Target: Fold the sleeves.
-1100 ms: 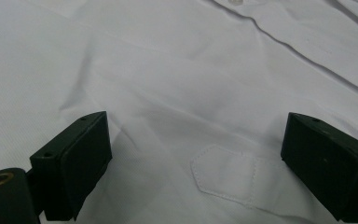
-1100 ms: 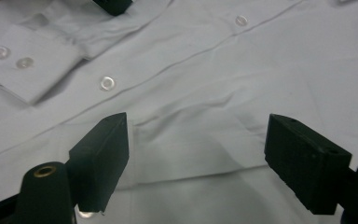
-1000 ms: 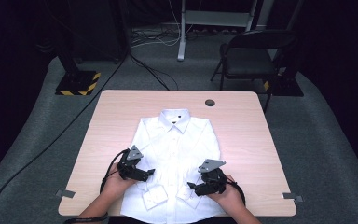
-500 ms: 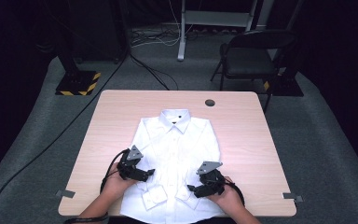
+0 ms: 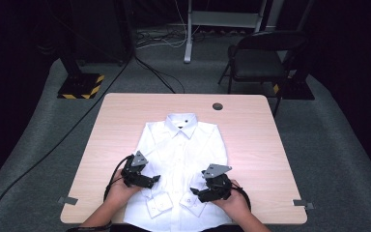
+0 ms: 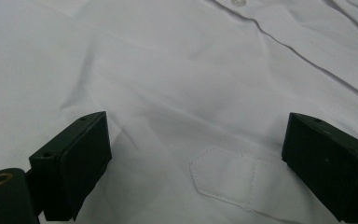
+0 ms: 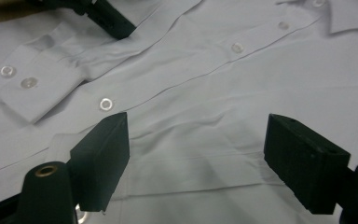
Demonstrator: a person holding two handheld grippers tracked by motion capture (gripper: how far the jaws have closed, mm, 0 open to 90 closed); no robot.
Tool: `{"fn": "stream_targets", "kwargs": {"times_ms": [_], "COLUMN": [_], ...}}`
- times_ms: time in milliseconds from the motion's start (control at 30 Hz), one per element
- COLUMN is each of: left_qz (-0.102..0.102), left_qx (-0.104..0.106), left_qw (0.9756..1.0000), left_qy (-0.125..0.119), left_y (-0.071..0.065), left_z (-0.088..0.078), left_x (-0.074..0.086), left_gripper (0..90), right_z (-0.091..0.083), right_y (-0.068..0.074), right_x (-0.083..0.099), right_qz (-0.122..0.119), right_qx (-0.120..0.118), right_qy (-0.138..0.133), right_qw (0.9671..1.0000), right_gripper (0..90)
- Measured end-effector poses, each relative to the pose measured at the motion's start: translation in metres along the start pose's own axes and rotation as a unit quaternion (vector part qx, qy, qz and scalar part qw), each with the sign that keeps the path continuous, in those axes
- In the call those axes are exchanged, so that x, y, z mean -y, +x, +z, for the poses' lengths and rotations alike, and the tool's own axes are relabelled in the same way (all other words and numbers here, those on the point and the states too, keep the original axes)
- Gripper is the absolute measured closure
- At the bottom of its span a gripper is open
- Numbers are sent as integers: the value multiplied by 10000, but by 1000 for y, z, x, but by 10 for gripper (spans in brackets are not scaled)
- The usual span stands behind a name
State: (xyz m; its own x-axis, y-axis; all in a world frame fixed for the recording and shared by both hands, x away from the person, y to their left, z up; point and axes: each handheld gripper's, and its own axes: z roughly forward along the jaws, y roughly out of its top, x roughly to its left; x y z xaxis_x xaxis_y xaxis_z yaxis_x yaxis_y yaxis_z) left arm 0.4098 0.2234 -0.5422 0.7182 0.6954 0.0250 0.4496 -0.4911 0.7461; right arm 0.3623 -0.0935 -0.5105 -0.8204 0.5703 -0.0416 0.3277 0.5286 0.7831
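Lying face up on the light wooden rectangular table (image 5: 116,111), the white long-sleeved cotton dress shirt (image 5: 183,154) is buttoned, collar at the far end, hem hanging just over the near edge. Long axis runs near to far, straight down the table's middle. Both sleeves are folded in, so the two buttoned cuffs (image 5: 158,204) sit on the lower front, near the hem.

Left gripper (image 5: 150,179) sits low over the shirt's left side, jaws wide apart, nothing between them but flat cloth. Left gripper view shows a pointed sleeve placket (image 6: 233,179) lying between the jaws. Right gripper (image 5: 196,192) mirrors it on the other side, jaws also spread and empty, just above the fabric beside the button strip.

Judgement: step in hand looks like pinching the lower shirt for a fold. To do it well:
- drop both claws level, bite at matching spots either side of the button strip
- catch sleeve and body layers together, or the cuff slides off
- lift evenly, keep the axis straight

Small white buttons (image 7: 106,103) run diagonally in the right gripper view; avoid clamping on one.
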Motion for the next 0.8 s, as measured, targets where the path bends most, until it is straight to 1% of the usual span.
{"fn": "stream_targets", "kwargs": {"times_ms": [67, 133, 200, 233, 300, 333, 433, 500, 533, 567, 600, 733, 767, 800], "left_qz": [-1, -4, -13, -5, -2, -2, 34, 64, 58, 74, 73, 67, 64, 83], "left_qx": [-6, -5, -2, 0, 15, 22, 59, 80, 93, 99, 101, 96, 106, 129], "left_qw": [10000, 10000, 10000, 10000, 10000, 10000, 10000, 9999, 9999, 9999, 9999, 9999, 9999, 9999], "left_qy": [0, 0, 0, 8, 16, 13, 15, 16, 10, 17, 13, 5, -7, 6], "left_y": [0, 0, 0, 0, 0, -1, -1, -2, -3, -4, -4, -5, -6, -5], "left_z": [0, 0, 0, 0, 1, 1, 4, 6, 7, 8, 9, 8, 7, 6], "left_x": [0, 0, 0, 0, -1, -1, -4, -6, -7, -8, -9, -8, -7, -7], "left_gripper": [74, 74, 73, 73, 69, 66, 62, 62, 62, 62, 62, 64, 71, 84], "right_z": [-4, -6, -7, -6, -6, -7, -9, -9, -8, -7, -7, -7, -7, -9], "right_y": [-4, -10, -18, -21, -29, -33, -43, -47, -48, -48, -48, -50, -50, -50], "right_x": [-1, 2, 7, 10, 17, 20, 31, 37, 40, 42, 42, 42, 41, 39], "right_qz": [-39, -6, 174, 223, 326, 412, 622, 723, 727, 658, 621, 665, 635, 579], "right_qx": [148, 334, 417, 479, 647, 690, 786, 784, 802, 835, 830, 783, 842, 906], "right_qy": [-20, 5, 79, 130, 212, 250, 309, 357, 382, 421, 390, 415, 463, 457], "right_qw": [9999, 9994, 9989, 9985, 9971, 9965, 9945, 9937, 9934, 9934, 9938, 9938, 9933, 9932], "right_gripper": [213, 211, 208, 206, 205, 204, 204, 201, 199, 190, 189, 186, 194, 192]}}
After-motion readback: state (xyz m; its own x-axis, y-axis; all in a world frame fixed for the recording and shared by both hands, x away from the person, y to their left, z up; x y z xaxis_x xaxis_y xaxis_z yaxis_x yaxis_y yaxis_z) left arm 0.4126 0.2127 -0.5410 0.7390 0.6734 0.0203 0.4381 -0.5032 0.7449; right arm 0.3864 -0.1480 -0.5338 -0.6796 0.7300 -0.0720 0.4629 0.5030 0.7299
